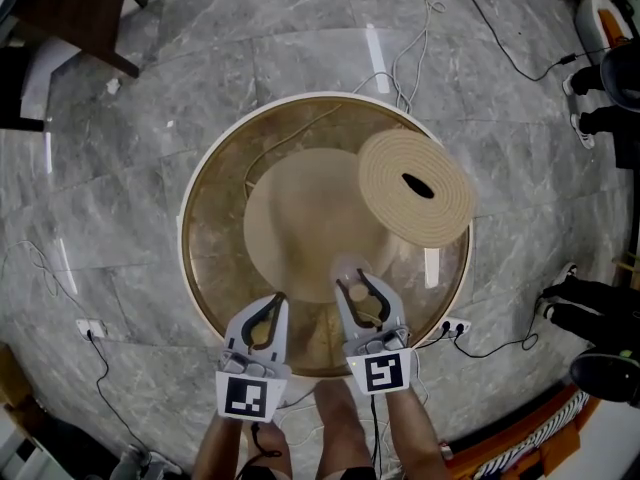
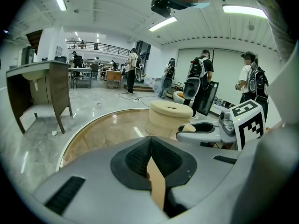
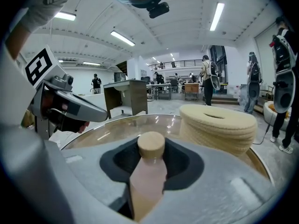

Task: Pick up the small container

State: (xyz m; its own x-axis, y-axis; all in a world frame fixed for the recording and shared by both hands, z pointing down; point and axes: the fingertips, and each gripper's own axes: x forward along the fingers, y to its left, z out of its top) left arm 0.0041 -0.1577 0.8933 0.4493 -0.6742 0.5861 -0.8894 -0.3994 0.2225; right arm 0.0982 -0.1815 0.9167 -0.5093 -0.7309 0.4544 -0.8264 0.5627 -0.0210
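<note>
The small container (image 1: pixel 356 290), clear with a cork lid (image 3: pixel 151 144), sits between the jaws of my right gripper (image 1: pixel 355 282) above the near edge of the round glass table (image 1: pixel 200 183). The jaws stand partly apart and close in on its sides; in the right gripper view (image 3: pixel 150 148) only the cork and a pale body below it show. My left gripper (image 1: pixel 275 299) hangs beside it to the left, jaws together with nothing in them (image 2: pixel 150 143). The right gripper (image 2: pixel 205 130) also appears in the left gripper view.
A thick woven tan coil (image 1: pixel 415 188) with an oval hole stands on the table's far right (image 3: pixel 217 125) (image 2: pixel 170 118). Cables (image 1: pixel 420 28) trail over the marble floor. A dark wooden table (image 1: pixel 70 8) stands far left, a person's shoes (image 1: pixel 585 313) at the right.
</note>
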